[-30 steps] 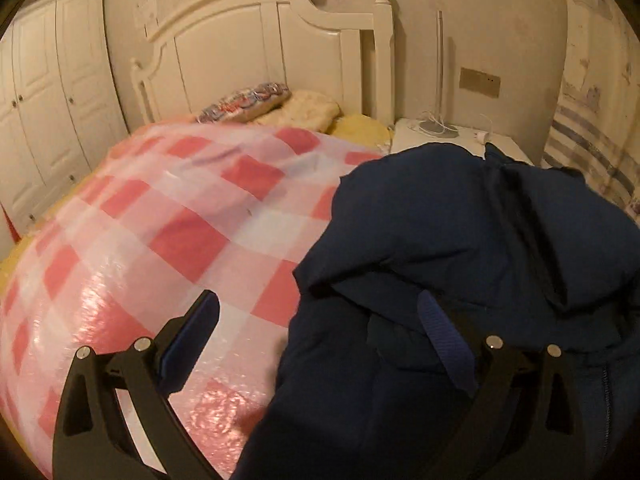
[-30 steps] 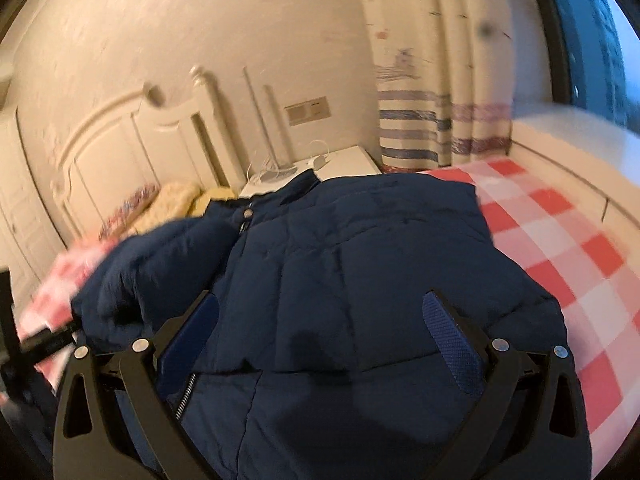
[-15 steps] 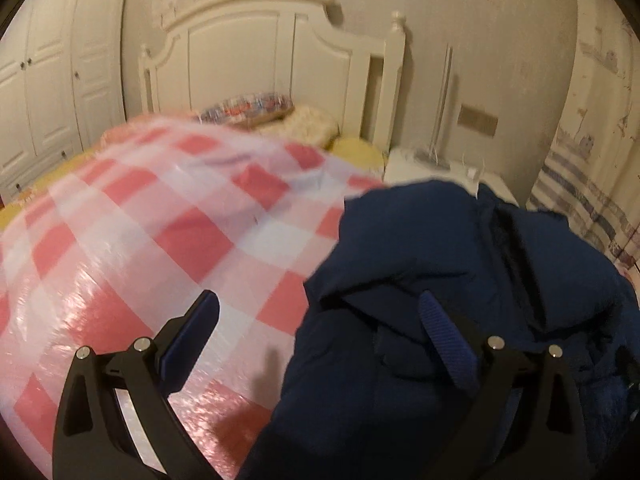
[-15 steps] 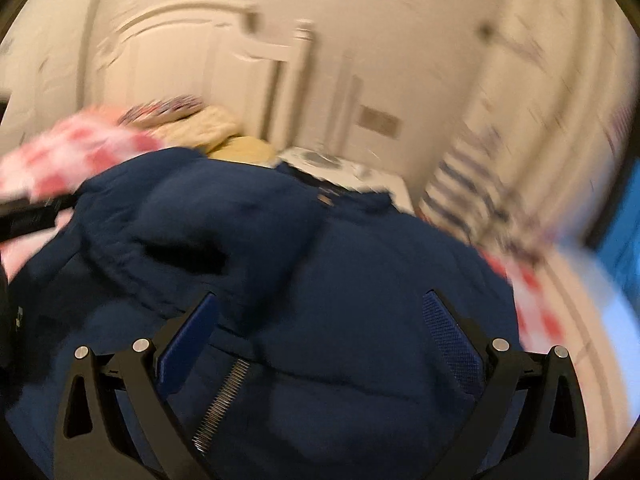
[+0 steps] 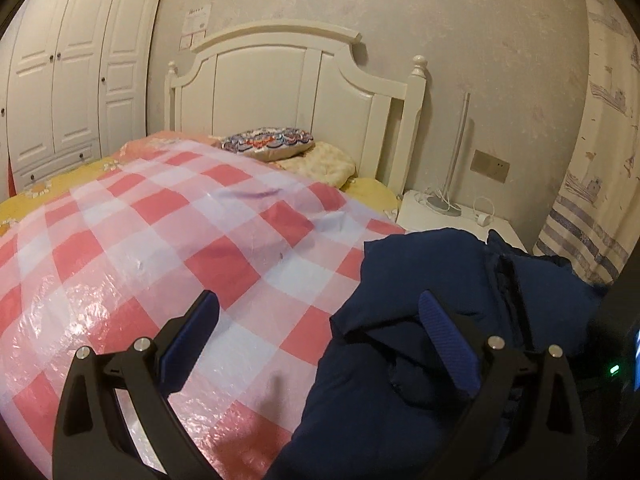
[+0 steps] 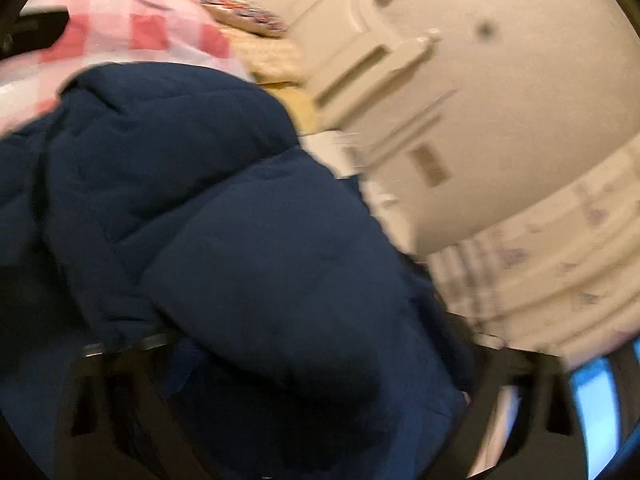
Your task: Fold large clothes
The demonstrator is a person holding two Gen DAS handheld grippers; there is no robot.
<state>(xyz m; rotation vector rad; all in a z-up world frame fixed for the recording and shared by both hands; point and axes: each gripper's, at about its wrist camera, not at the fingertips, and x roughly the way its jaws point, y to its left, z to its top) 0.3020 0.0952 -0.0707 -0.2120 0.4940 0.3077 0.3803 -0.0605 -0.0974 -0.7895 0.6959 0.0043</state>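
Note:
A dark navy padded jacket (image 5: 460,288) lies bunched on the right part of a bed covered with a red and white checked plastic sheet (image 5: 160,240). My left gripper (image 5: 320,340) is open and empty, held above the jacket's left edge, its right finger over the fabric. In the right wrist view the image is blurred and tilted; the jacket (image 6: 240,220) fills the frame and bulges over my right gripper's fingers, hiding the pads. I cannot tell whether it holds the fabric.
A white headboard (image 5: 296,92) and pillows (image 5: 272,142) are at the far end. A white nightstand (image 5: 452,220) with a lamp stands right of the bed. A wardrobe (image 5: 68,72) is at left, a striped curtain (image 5: 592,200) at right.
My left gripper rose and tipped up, showing more of the room. My right gripper swung fast to the left and tilted, and the jacket now covers its fingers.

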